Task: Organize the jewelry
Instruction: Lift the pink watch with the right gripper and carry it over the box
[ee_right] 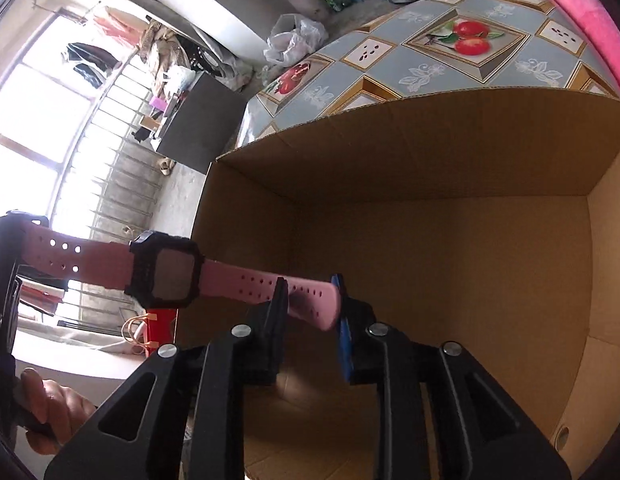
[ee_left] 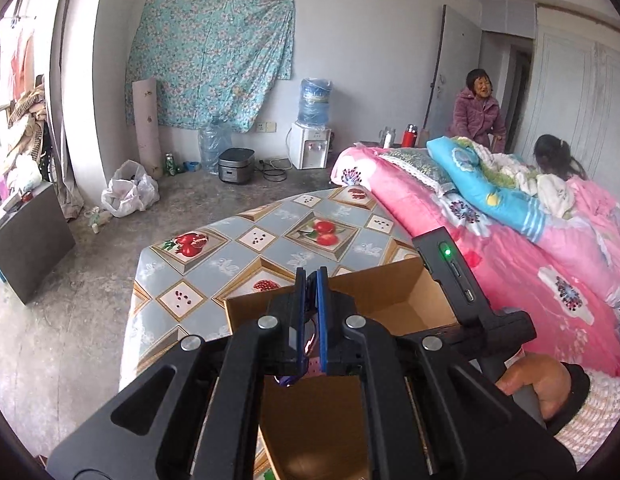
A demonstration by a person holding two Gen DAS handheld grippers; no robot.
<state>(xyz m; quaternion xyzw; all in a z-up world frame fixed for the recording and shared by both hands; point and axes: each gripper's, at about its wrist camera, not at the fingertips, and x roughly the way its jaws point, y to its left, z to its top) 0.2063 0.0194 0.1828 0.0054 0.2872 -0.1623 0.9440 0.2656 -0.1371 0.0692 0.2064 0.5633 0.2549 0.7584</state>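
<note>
1. My left hand-held gripper (ee_left: 311, 280) is nearest in its own view: matte black linkage arms with round silver pivot pins, and flat blue pads pressed nearly together. A sliver of pink strap and something purple show in the narrow slot between the pads, so it looks clamped on the watch's strap.
2. My right hand-held gripper (ee_right: 312, 300) has its jaws a little apart. The rounded tip of the watch (ee_right: 165, 270) strap lies between the black finger and the blue pad; whether the pads press it I cannot tell.
3. The watch hangs in the air over the box's left edge: a smooth pink rubbery strap punched with rows of small holes, and a square black case with a dull grey face. Its far strap end runs to the other gripper at the left margin of the right wrist view.
4. A hand (ee_right: 49, 404) grips a black handle at lower left in that view; another hand (ee_left: 538, 384) in a knitted cuff shows in the left wrist view.
5. Below both grippers sits an open cardboard box (ee_right: 430, 152), plain brown, with corrugated cut edges and flat walls.
6. The box rests on the bench (ee_left: 245, 240), covered in glossy oilcloth printed with diamond tiles and red fruit.
7. Beyond lies a bed (ee_left: 490, 248) under pink floral quilts.
</note>
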